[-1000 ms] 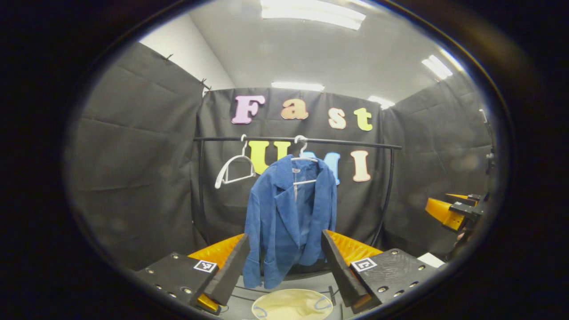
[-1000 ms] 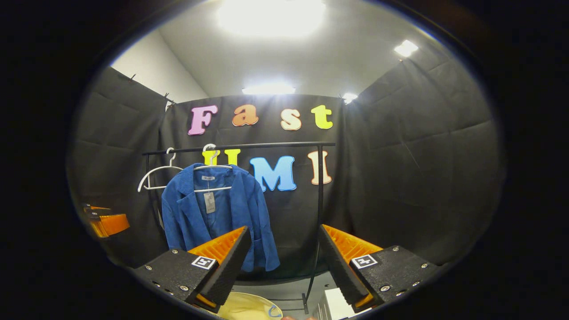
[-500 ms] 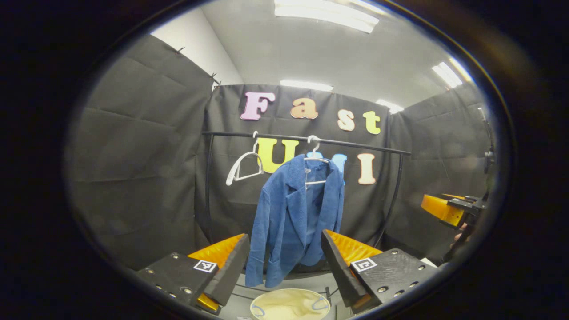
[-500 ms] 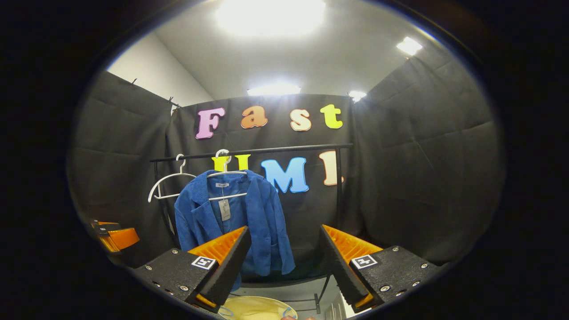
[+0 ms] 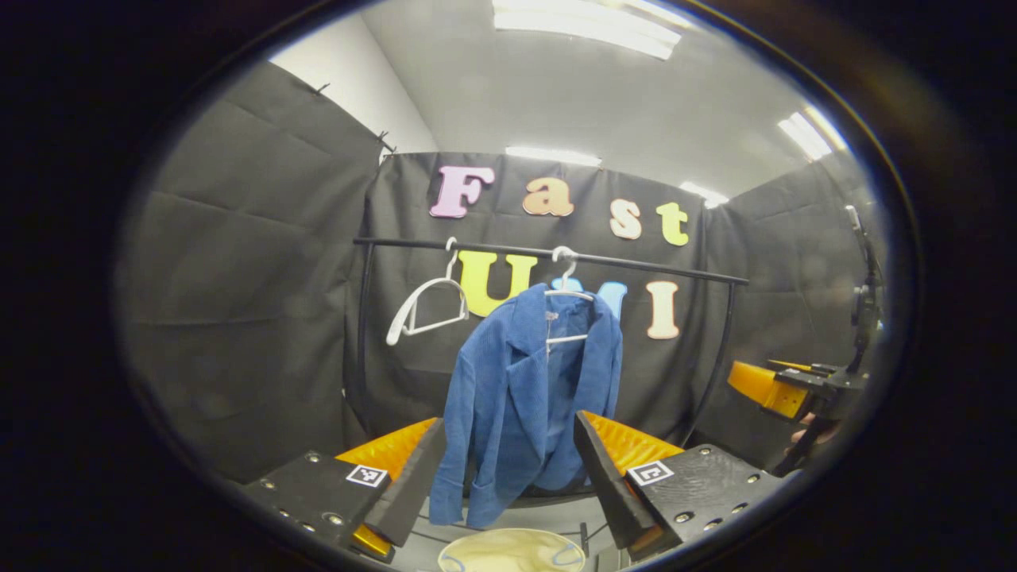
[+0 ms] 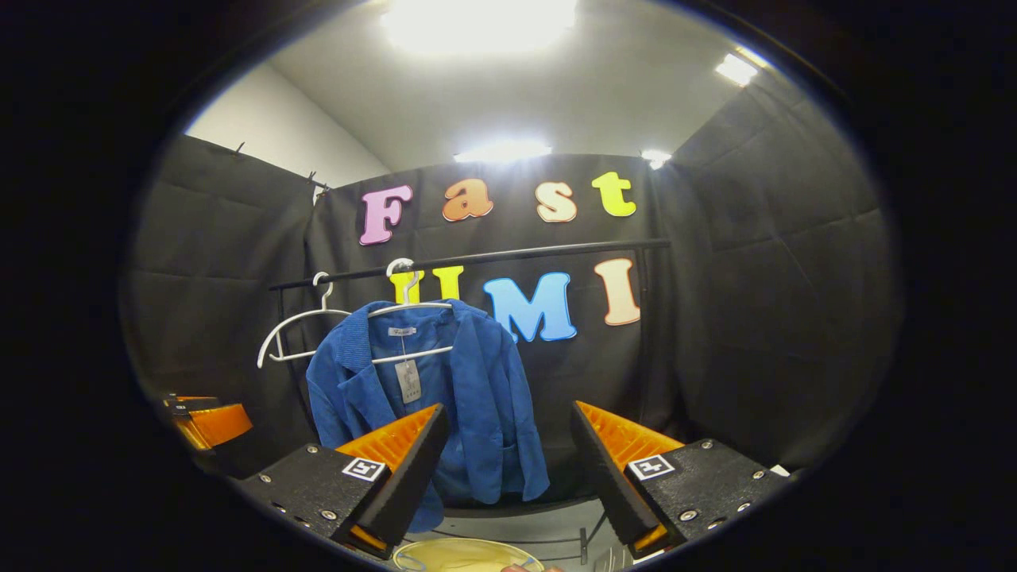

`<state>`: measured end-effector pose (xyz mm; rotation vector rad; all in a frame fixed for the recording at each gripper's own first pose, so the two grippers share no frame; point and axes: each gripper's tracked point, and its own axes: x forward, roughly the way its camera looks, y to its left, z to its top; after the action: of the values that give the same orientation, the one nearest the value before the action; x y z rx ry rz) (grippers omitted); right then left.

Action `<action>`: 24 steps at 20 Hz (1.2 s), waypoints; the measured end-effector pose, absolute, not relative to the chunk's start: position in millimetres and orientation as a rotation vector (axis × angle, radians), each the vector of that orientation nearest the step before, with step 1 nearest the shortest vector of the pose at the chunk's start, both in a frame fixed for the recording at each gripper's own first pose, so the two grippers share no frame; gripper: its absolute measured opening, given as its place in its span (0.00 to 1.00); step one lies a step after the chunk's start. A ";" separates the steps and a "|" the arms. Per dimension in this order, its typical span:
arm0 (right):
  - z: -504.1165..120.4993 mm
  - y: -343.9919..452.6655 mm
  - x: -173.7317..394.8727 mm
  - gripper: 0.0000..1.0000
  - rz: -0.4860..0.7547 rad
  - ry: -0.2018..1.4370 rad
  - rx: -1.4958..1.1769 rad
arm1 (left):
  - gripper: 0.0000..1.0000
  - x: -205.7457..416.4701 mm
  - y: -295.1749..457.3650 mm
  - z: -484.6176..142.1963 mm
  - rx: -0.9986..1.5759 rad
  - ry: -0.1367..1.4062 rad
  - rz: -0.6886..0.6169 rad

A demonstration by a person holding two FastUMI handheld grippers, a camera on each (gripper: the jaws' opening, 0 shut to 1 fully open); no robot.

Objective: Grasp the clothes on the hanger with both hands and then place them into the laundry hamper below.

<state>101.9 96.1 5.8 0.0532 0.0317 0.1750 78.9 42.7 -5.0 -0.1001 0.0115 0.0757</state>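
Since a second ago the jacket (image 5: 528,397) has grown a little larger in both views and has drifted toward the middle of the right gripper view, so we are closer to the rack (image 5: 548,254) than before. In the left gripper view the rail now tilts down to the right more than it did.

We see the blue jacket (image 6: 433,405) hanging open on a white hanger (image 6: 409,306) from the black rail (image 6: 477,258), with a paper tag (image 6: 409,381) dangling below the collar. A second white hanger (image 5: 425,306) hangs bare just beside it on the same rail (on the jacket's left in both views).

Our left gripper (image 5: 508,485) has its two black-padded fingers spread wide apart, holding nothing; the lower part of the jacket shows in the gap between them, farther off, not touched. Our right gripper (image 6: 508,477) is likewise spread wide and holds nothing; the jacket's right edge sits above its left finger, also well apart from it.

The pale yellow hamper (image 5: 512,550) sits on the floor below the jacket, its rim showing at the bottom of the left gripper view and again at the bottom of the right gripper view (image 6: 469,554).

At the right edge of the left gripper view we see the right gripper (image 5: 775,387) with a hand (image 5: 814,433) under it; at the left edge of the right gripper view, the orange side of the left gripper (image 6: 208,421) shows.
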 end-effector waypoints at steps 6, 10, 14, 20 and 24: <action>-9.9 112.3 170.4 0.95 0.259 0.089 0.106 | 0.94 154.3 27.3 -2.7 -0.122 0.028 0.117; -24.4 118.5 220.0 0.94 0.309 0.140 0.132 | 0.92 198.8 17.8 -5.3 -0.127 0.038 0.153; -35.4 127.8 265.8 0.91 0.356 0.176 0.171 | 0.92 243.1 11.8 -17.2 -0.116 0.066 0.198; -46.4 164.4 319.6 0.95 0.462 0.212 0.227 | 0.92 296.6 20.8 -27.8 -0.117 0.078 0.330; -53.1 191.2 342.2 0.95 0.518 0.213 0.222 | 0.92 320.8 28.6 -37.2 -0.114 0.086 0.396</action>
<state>342.2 191.2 -53.1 0.2219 0.2129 0.5185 320.8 28.6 -37.2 -0.1138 0.0864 0.3963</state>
